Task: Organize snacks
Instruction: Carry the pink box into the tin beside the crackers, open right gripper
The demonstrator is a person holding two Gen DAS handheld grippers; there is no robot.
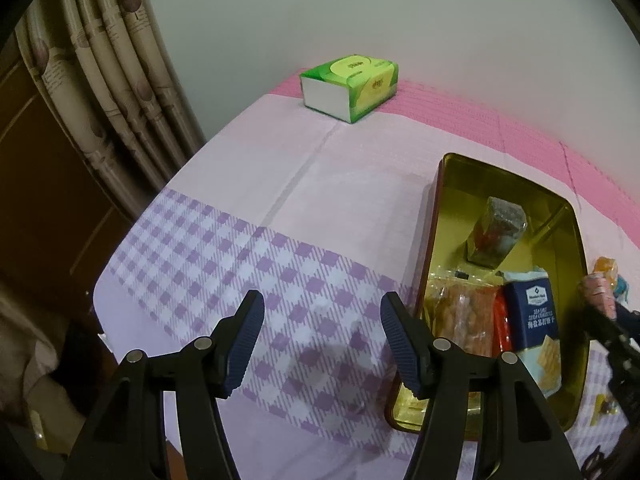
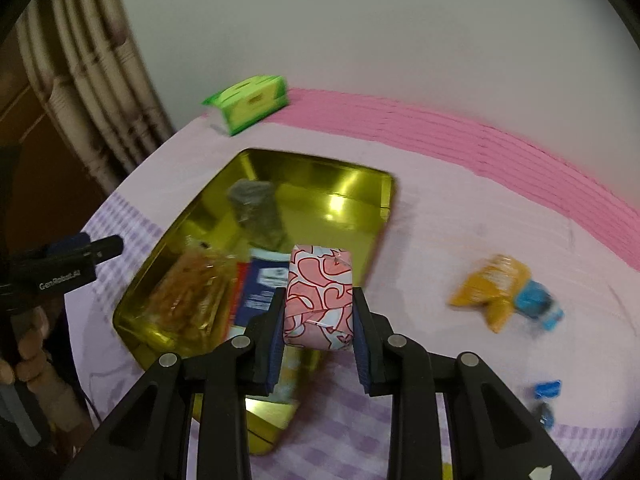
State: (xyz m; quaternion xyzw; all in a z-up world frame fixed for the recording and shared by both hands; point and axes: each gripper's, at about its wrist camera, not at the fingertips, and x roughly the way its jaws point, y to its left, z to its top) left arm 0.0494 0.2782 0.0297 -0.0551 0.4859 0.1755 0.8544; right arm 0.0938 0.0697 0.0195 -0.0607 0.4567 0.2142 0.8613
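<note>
Pink-and-lilac checked tablecloth [image 1: 248, 184], gold tin [image 1: 568, 240], green tissue box [image 1: 352, 84], beige curtain [image 1: 100, 92].

The light is soft and a little dim. The left wrist view is sharp, with a faint shadow on the checked tablecloth [image 1: 280, 280]. The right wrist view is smeared by motion; bright glare sits in the gold tin [image 2: 340, 200]. Both views bend and darken at the corners.
</note>
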